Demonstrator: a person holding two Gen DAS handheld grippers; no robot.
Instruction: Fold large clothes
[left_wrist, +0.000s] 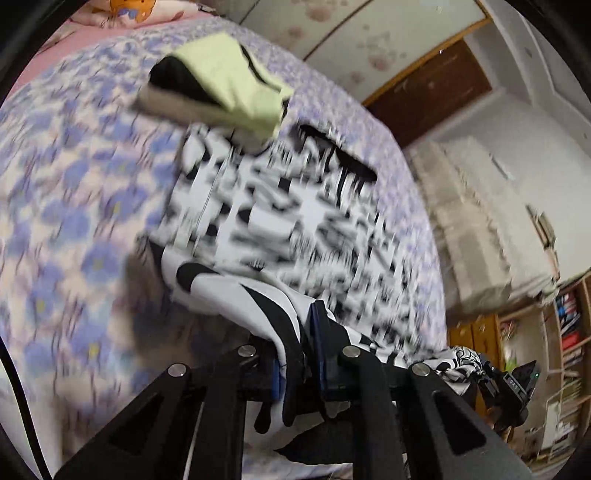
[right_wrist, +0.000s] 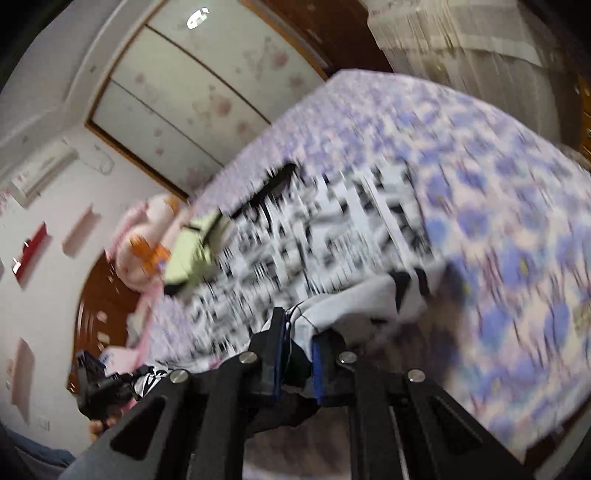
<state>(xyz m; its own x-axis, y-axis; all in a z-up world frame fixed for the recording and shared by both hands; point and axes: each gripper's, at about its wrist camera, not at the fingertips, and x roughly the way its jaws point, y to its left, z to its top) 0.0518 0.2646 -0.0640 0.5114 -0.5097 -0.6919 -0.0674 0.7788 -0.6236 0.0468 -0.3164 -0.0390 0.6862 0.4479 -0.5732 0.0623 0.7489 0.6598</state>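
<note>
A large black-and-white patterned garment (left_wrist: 295, 214) lies spread on the purple floral bed (left_wrist: 74, 221); it also shows in the right wrist view (right_wrist: 314, 236). My left gripper (left_wrist: 299, 343) is shut on the garment's near edge and holds it lifted. My right gripper (right_wrist: 295, 343) is shut on another part of the near edge, also lifted. The right gripper shows at the lower right of the left wrist view (left_wrist: 509, 380), and the left gripper at the lower left of the right wrist view (right_wrist: 99, 384). Both views are motion-blurred.
A folded pale green and black garment (left_wrist: 221, 81) lies at the far end of the spread garment. A pink pillow (right_wrist: 144, 236) lies at the bed's head. A wardrobe (right_wrist: 192, 103) stands beyond the bed, and bookshelves (left_wrist: 565, 350) stand at the right.
</note>
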